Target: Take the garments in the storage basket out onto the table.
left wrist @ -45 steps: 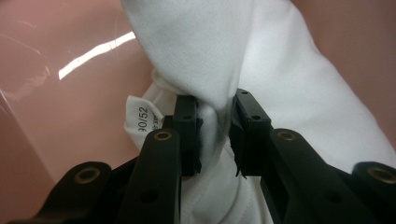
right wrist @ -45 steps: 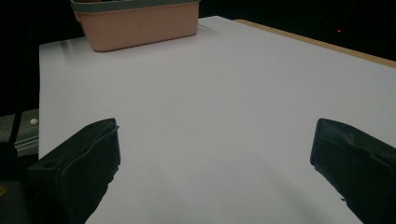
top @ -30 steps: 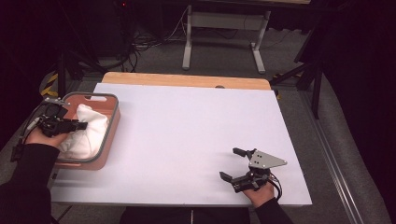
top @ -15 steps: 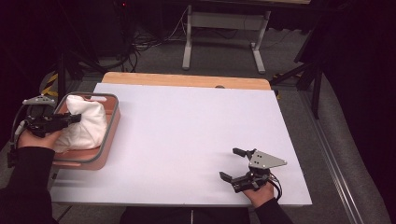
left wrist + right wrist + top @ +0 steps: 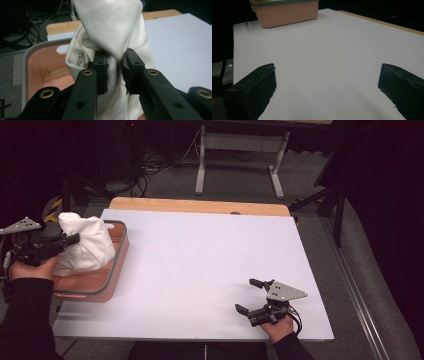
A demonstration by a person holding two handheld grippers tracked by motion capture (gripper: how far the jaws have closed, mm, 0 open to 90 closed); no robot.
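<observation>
The white cloth hangs bunched above the pink basin, at the left edge of the tabletop, and its long axis stands nearly upright: the top end points up and a little away from the person, and the lower end reaches down into the basin. In the left gripper view the cloth is twisted into a thick fold where it is held, and a small sewn label on its side shows the printed digits "90/52"; the first digit is partly cut by a fold, so I cannot be sure of it. The left gripper is closed on this cloth, its two black jaws pressing the fold from both sides, and the fabric fills the narrow space between them. The basin has a grey rim and a pink inside, and it appears lifted or tilted at the side near the person's left hand, but I cannot tell if it touches the tabletop there. Well apart, near the front right corner of the tabletop, the right gripper rests low with its jaws wide apart and with bare white surface between them; in the right gripper view the basin stands far off at the top.
</observation>
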